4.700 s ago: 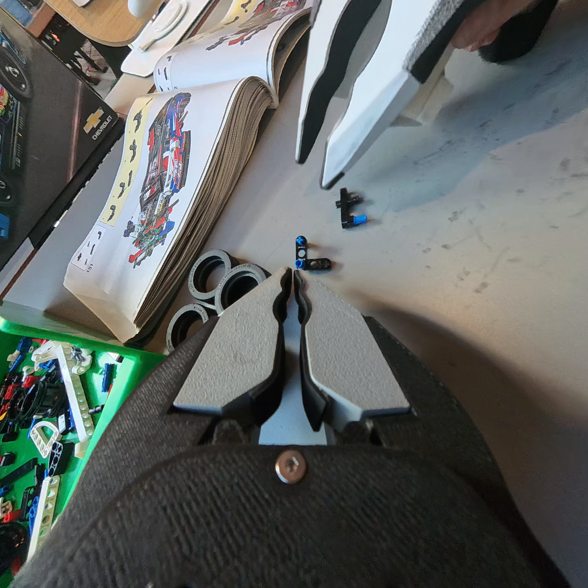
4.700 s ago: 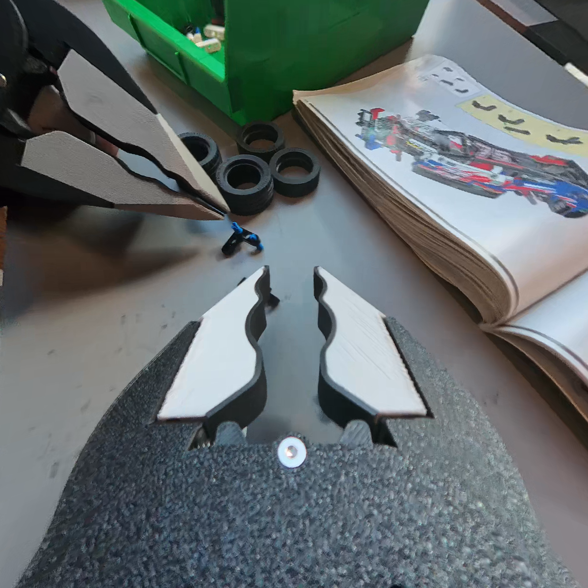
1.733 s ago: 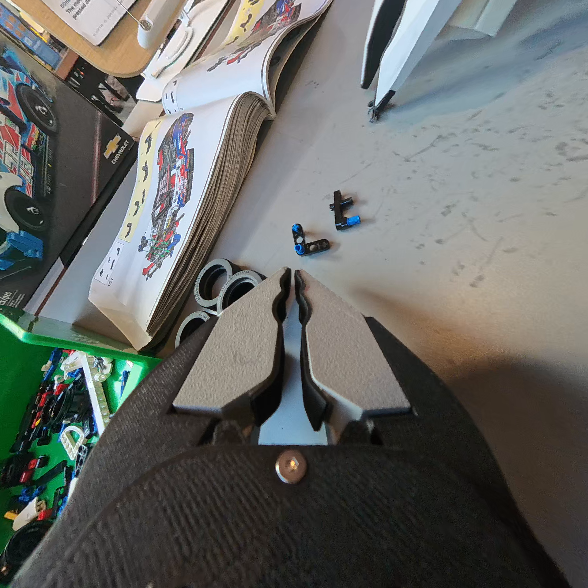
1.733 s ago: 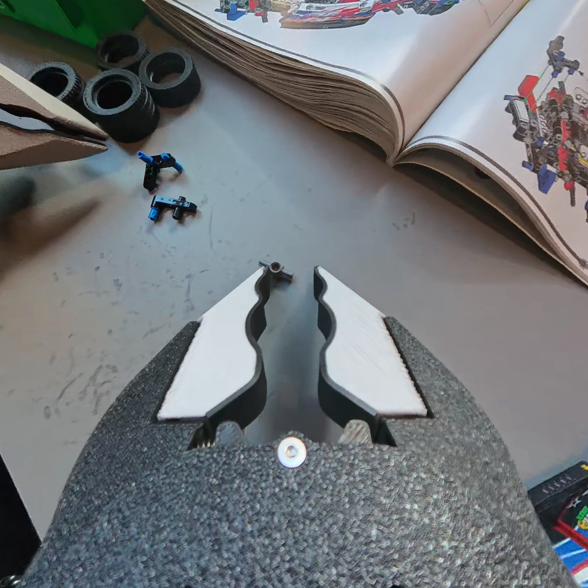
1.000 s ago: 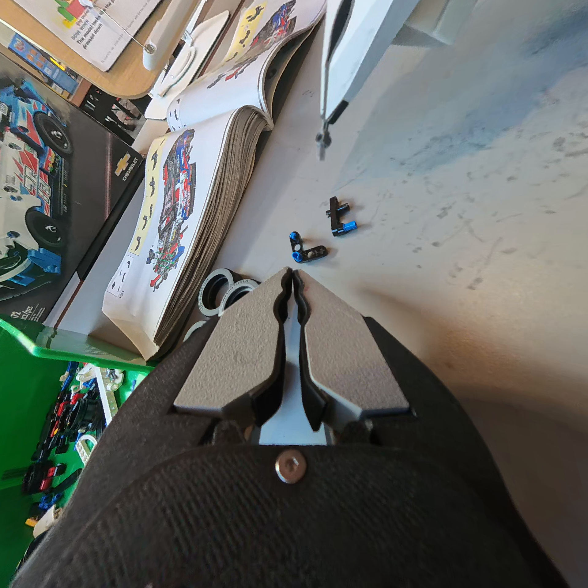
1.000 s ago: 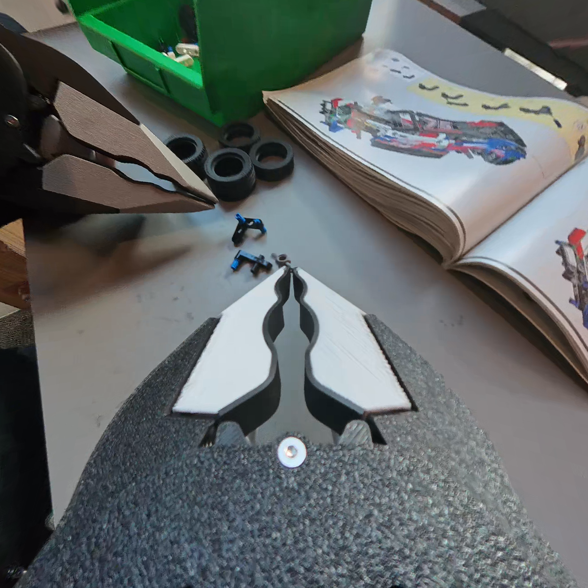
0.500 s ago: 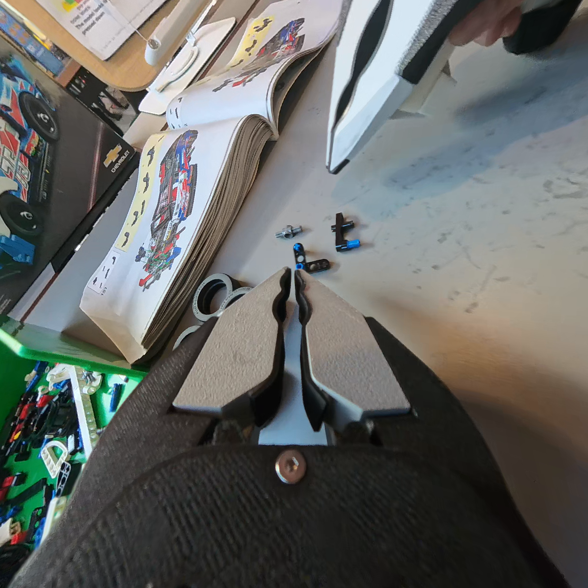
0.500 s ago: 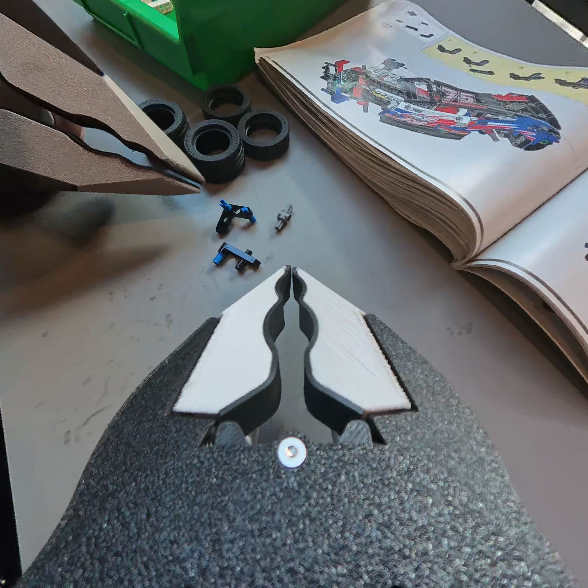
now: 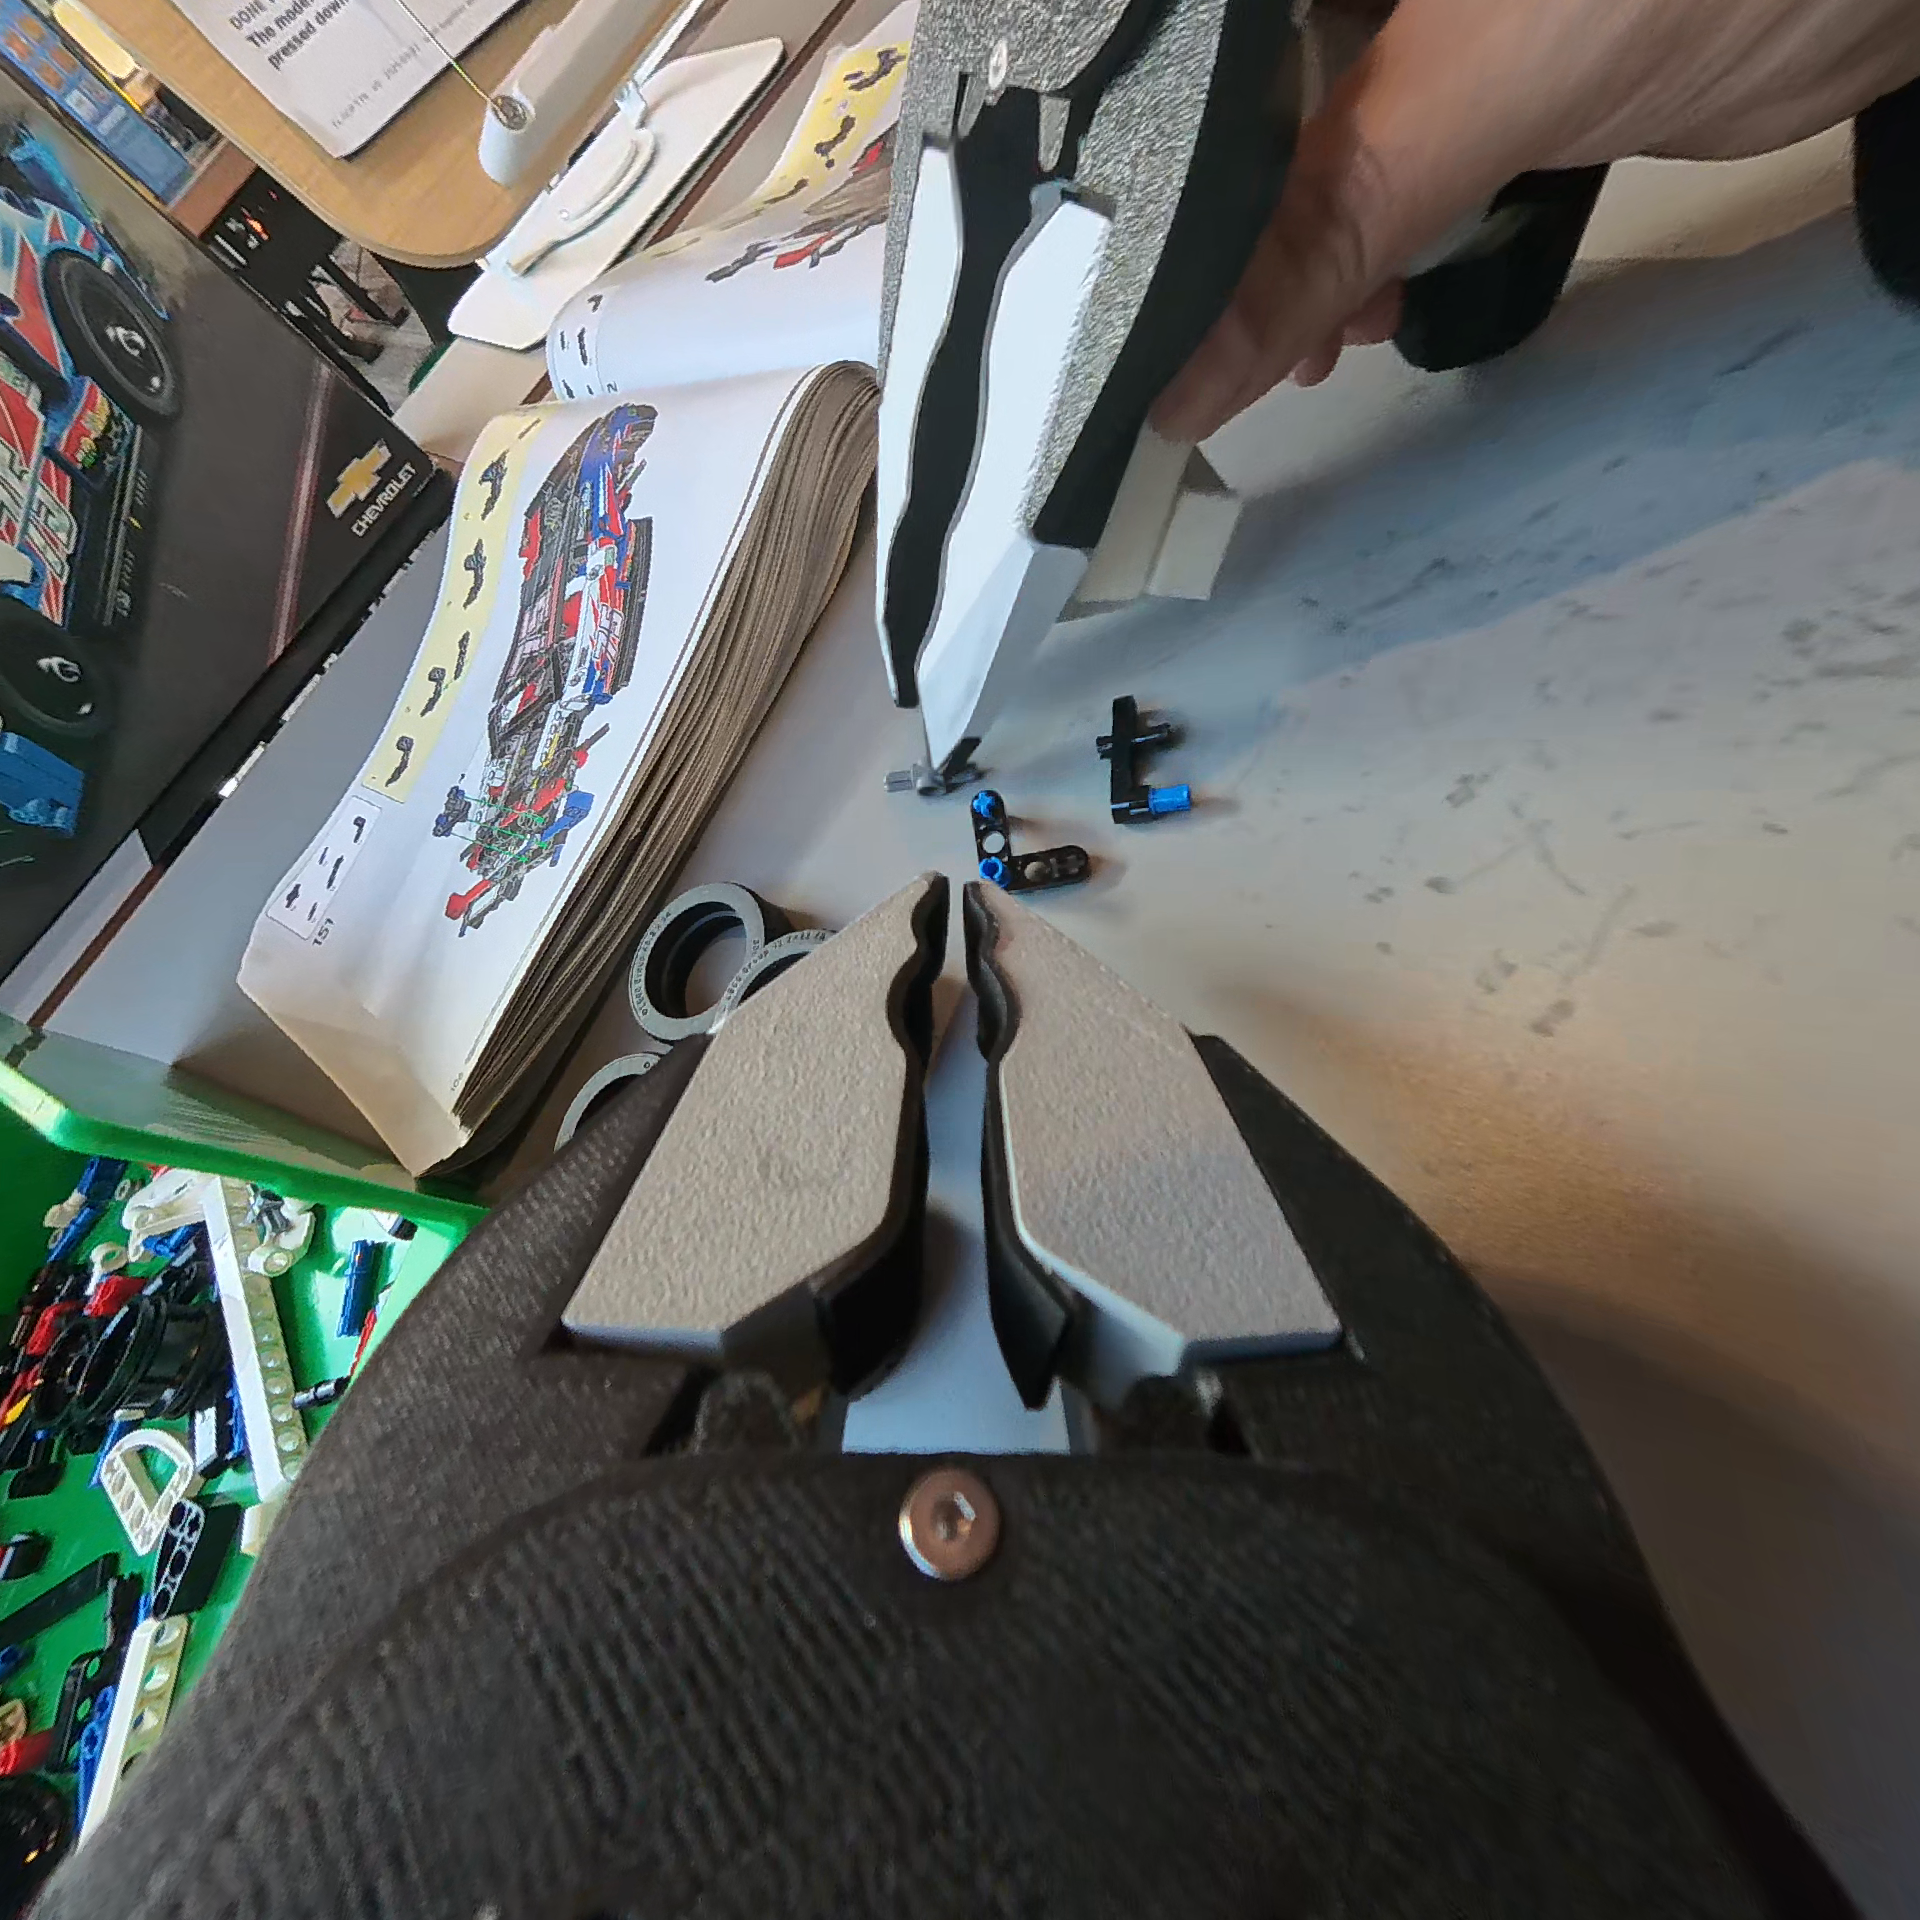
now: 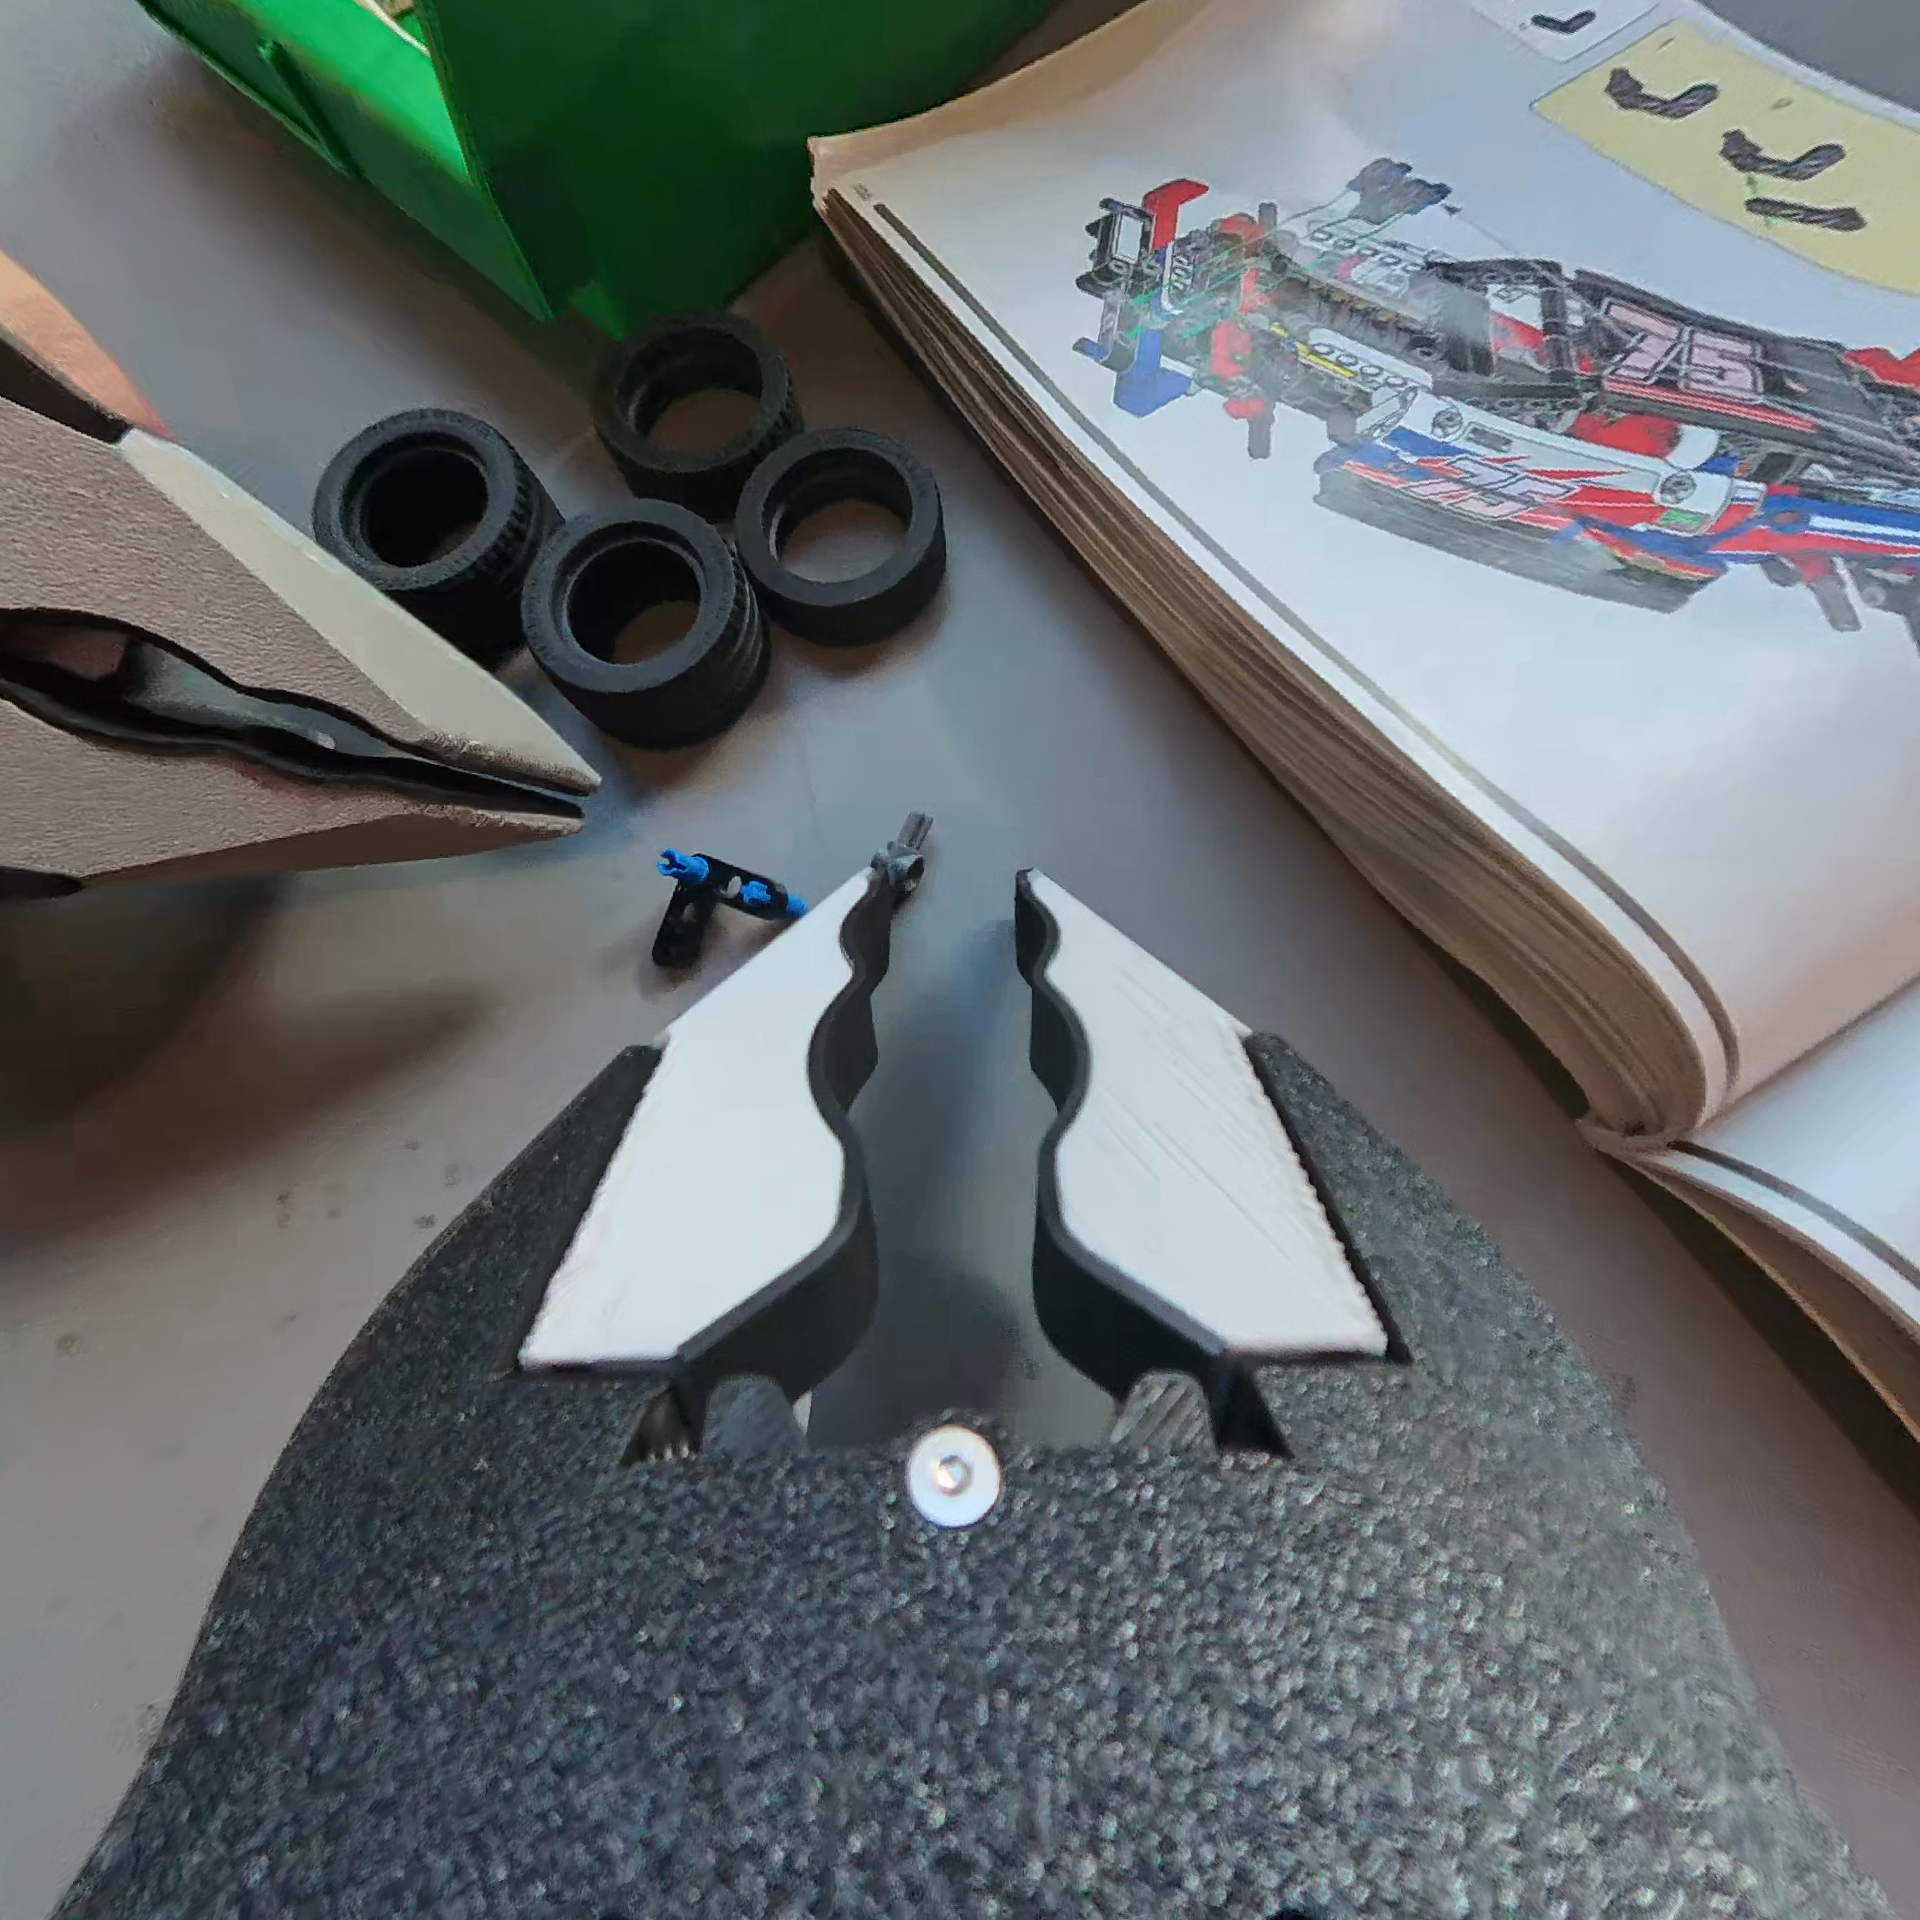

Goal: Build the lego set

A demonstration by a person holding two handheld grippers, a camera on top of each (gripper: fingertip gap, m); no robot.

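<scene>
A small grey pin [image 10: 902,847] lies on the grey table, touching the tip of my right gripper's left finger. My right gripper [image 10: 945,888] is open and empty, low over the table. In the left wrist view it [image 9: 932,717] stands just above the pin [image 9: 925,777]. A black L-shaped piece with blue pins [image 10: 717,899] lies left of the pin, and also shows in the left wrist view [image 9: 1023,844]. A second black piece with one blue pin [image 9: 1138,774] lies beside it. My left gripper [image 9: 956,896] is shut and empty, just short of the L-shaped piece.
Several black tyres [image 10: 644,613] sit by the green parts bin [image 10: 623,125]. The open instruction book [image 10: 1455,468] lies to the right of the pieces. In the left wrist view the bin [image 9: 156,1143] holds many loose parts, and the set's box [image 9: 208,468] lies beyond the book. Left tips to right tips: about 6 centimetres.
My right gripper let go of the grey pin, which then lay on the table. It has since opened and come down, its left fingertip against the pin. My left gripper stayed shut.
</scene>
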